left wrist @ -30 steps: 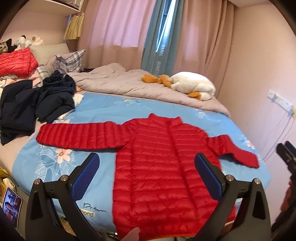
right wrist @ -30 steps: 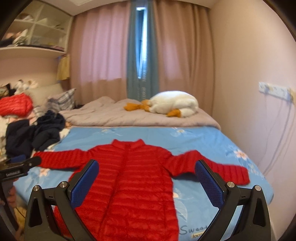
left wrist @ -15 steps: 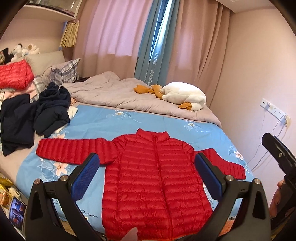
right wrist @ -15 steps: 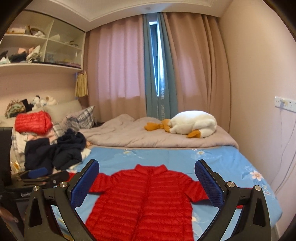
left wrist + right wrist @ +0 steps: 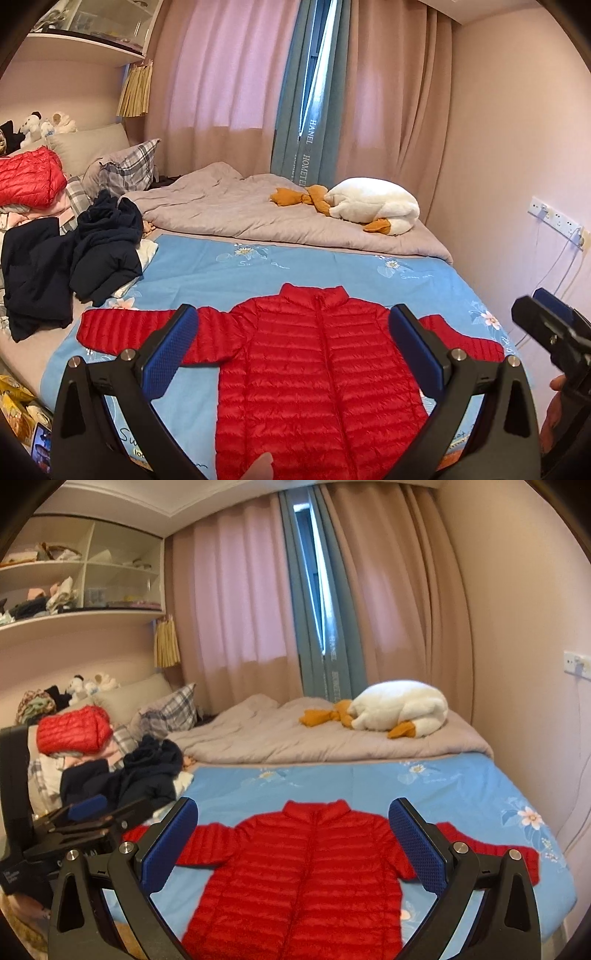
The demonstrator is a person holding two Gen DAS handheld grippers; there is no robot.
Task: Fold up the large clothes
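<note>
A red puffer jacket lies flat on the blue flowered sheet, front up, zipped, both sleeves spread out sideways. It also shows in the right wrist view. My left gripper is open and empty, held back from the bed's near edge above the jacket's hem. My right gripper is open and empty, also held off the bed. The right gripper shows at the right edge of the left wrist view; the left gripper shows at the left of the right wrist view.
A heap of dark navy clothes lies at the sheet's left. A folded red jacket sits on a pile by the pillows. A grey duvet with a white plush goose covers the far side. The wall stands at the right.
Both grippers have pulled back and risen away from the jacket, so it looks smaller and lower in both views. The jacket has not moved. Both jaws stay open.
</note>
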